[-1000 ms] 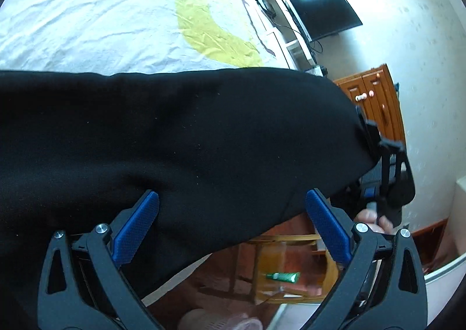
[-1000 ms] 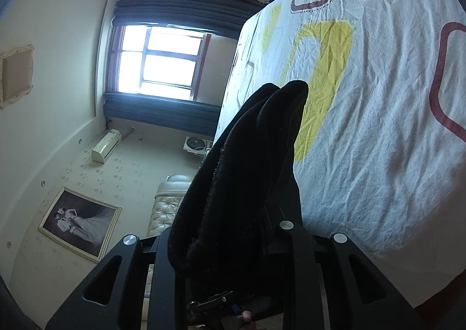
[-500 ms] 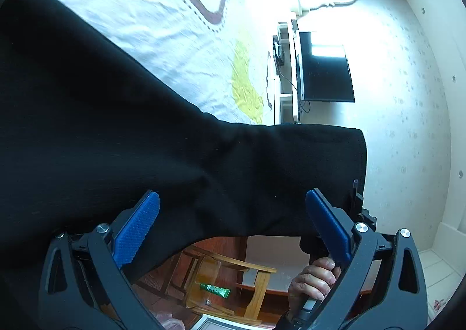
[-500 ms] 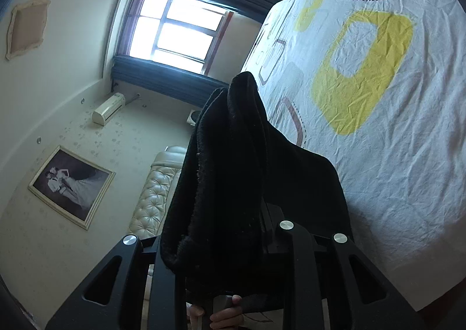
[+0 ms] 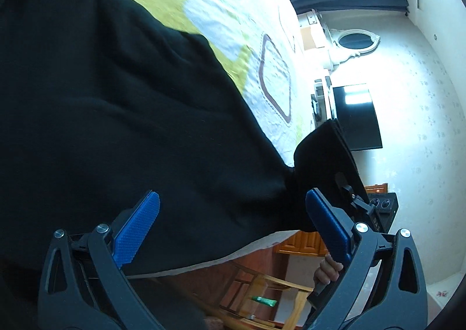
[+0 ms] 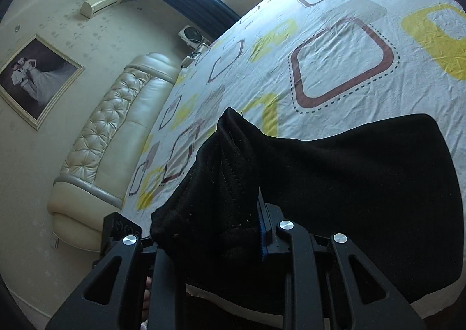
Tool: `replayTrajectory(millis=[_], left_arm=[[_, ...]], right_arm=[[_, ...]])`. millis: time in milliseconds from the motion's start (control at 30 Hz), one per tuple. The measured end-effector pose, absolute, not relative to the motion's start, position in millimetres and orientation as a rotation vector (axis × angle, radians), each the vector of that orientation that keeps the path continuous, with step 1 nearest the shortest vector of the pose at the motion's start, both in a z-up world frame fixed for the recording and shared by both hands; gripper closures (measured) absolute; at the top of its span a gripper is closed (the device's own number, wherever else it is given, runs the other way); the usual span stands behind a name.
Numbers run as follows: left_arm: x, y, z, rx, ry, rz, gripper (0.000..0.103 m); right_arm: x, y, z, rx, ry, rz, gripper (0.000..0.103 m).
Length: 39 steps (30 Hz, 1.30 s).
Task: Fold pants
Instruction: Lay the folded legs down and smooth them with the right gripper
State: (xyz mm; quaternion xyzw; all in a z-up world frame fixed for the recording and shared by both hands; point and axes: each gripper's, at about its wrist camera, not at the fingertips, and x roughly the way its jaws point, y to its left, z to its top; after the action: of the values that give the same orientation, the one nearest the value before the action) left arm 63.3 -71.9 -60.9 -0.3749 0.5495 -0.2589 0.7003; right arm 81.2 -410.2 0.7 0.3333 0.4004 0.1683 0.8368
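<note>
**Black pants draped over the bed, right gripper's got a bunch**

Big bed (image 6: pixel 335 47) w/ a patterned sheet (yellow + brown squares), padded headboard (image 6: pixel 116 138) on one side. Black pants (image 5: pixel 122 114) are spread across the near edge of it. Right gripper (image 6: pixel 233 231) is clamped narrow on a bunched end of the fabric. Left gripper (image 5: pixel 233 222) sits wide apart, blue pads (image 5: pixel 137 228) bare, cloth just beyond them, nothing pinched afaict.

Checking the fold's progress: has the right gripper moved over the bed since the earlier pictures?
Yes. The right gripper, shut on the black pants, has swung round: the headboard and the window now sit elsewhere in its view.
</note>
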Motion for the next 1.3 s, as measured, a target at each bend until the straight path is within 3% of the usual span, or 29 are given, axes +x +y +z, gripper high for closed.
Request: replayTrajectory(millis=[200, 300, 333, 467, 533, 567, 733, 933, 1100, 1233, 1267, 1300], left_arm=[[35.8, -17.9, -55.6, -0.792, 1.173, -0.507, 0.003], [28.7, -11.5, -61.4, -0.823, 1.167, -0.498, 0.003], [28.7, -13.1, -61.9, -0.830, 1.173, -0.495, 0.003], [27.6, -19.9, -57.2, -0.786, 1.165, -0.507, 0.003], [29.3, -24.5, -58.1, -0.750, 1.162, -0.513, 0.003], [29.4, -25.9, -58.9, -0.735, 1.160, -0.515, 0.003], [25.6, -18.8, -61.5, -0.707, 1.152, -0.533, 0.003], [30.7, -13.0, -70.0, -0.766, 1.161, -0.538, 0.003], [33.3, -6.9, -75.8, -0.816, 1.172, -0.540, 0.003], [32.8, -3.0, -79.2, -0.841, 1.172, -0.542, 0.003], [32.8, -2.7, -79.5, -0.843, 1.172, -0.543, 0.003], [32.8, -2.7, -79.6, -0.842, 1.172, -0.544, 0.003]], right_arm=[[92.9, -351.2, -44.6, 0.563, 0.984, 0.312, 0.079], [91.1, -333.6, -57.9, 0.529, 1.017, 0.282, 0.072], [89.6, -331.0, -60.5, 0.533, 1.016, 0.277, 0.069], [79.6, -315.7, -57.8, 0.565, 1.001, 0.357, 0.037], [76.5, -298.0, -57.5, 0.573, 1.025, 0.459, 0.035], [74.1, -289.8, -55.2, 0.557, 1.032, 0.485, 0.030], [60.6, -297.5, -29.1, 0.624, 0.993, 0.592, 0.030], [25.4, -431.2, 5.7, 0.756, 0.763, 0.303, 0.029], [-17.3, -541.1, -51.8, 1.059, 0.762, 0.056, 0.029], [-25.0, -549.9, -104.9, 1.305, 0.826, 0.180, 0.029], [-22.1, -548.0, -107.5, 1.280, 0.854, 0.185, 0.031], [-19.3, -544.0, -107.4, 1.236, 0.873, 0.186, 0.046]])
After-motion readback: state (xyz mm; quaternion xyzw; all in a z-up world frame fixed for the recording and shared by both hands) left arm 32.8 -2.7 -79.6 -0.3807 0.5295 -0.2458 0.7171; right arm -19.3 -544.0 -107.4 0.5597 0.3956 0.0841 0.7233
